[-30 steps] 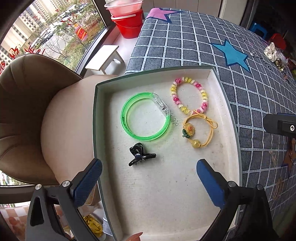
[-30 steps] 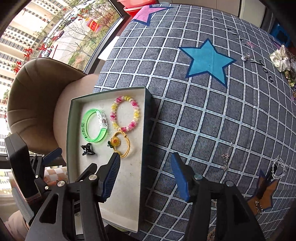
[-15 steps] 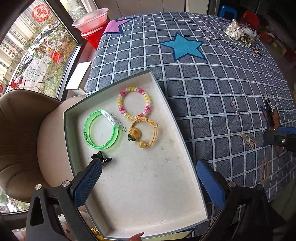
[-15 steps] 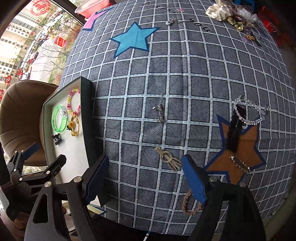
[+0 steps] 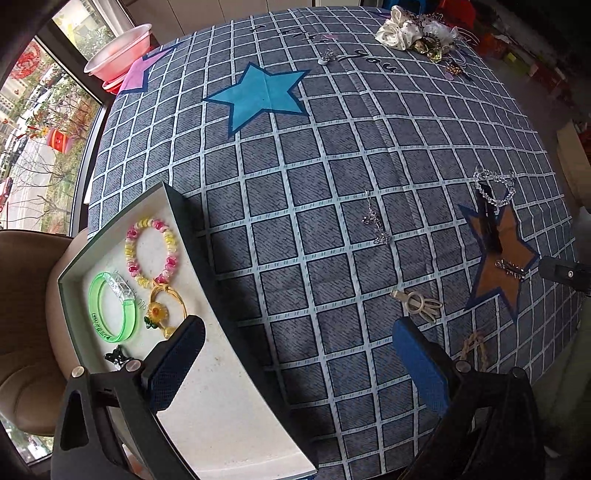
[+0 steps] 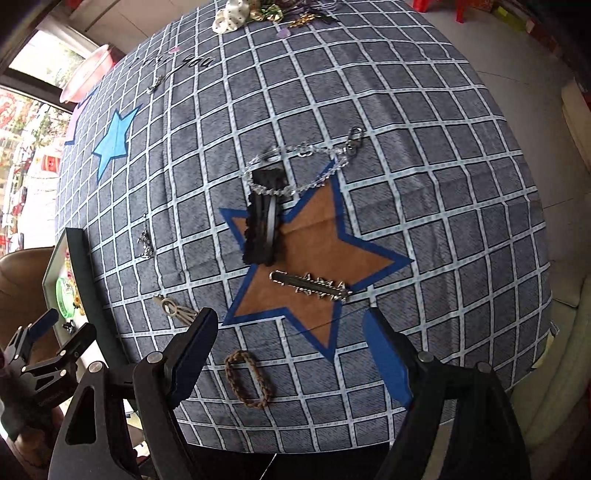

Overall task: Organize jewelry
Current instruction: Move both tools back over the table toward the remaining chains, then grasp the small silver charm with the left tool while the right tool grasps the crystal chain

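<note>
The right gripper (image 6: 286, 350) hung over the near edge of the counter (image 6: 443, 184) with its jaws standing wide apart and nothing between them. Just beyond its fingers lay a silver hair clip (image 6: 310, 286) on a brown star (image 6: 314, 240) printed on the checked cloth. A black hair comb (image 6: 264, 221) lay farther up the same star, its top crossed by a clear beaded bracelet (image 6: 295, 170). A brown braided band (image 6: 247, 378) lay just beside the left finger, and a cream clip (image 6: 175, 308) sat farther left.

The left gripper (image 5: 297, 363) was also spread wide and empty, one finger over the tray (image 5: 236, 424) and the other over the cloth. The tray sat at the counter's left edge. In it lay a green bangle (image 5: 112, 302), a pink and yellow bead bracelet (image 5: 151, 251), a yellow flower hair tie (image 5: 162, 310) and a small black claw clip (image 5: 116, 356), grouped at its far end. A small silver chain (image 5: 375, 223) lay on the cloth between the tray and the star. A heap of scrunchies and trinkets (image 5: 413, 31) sat at the far edge.
</note>
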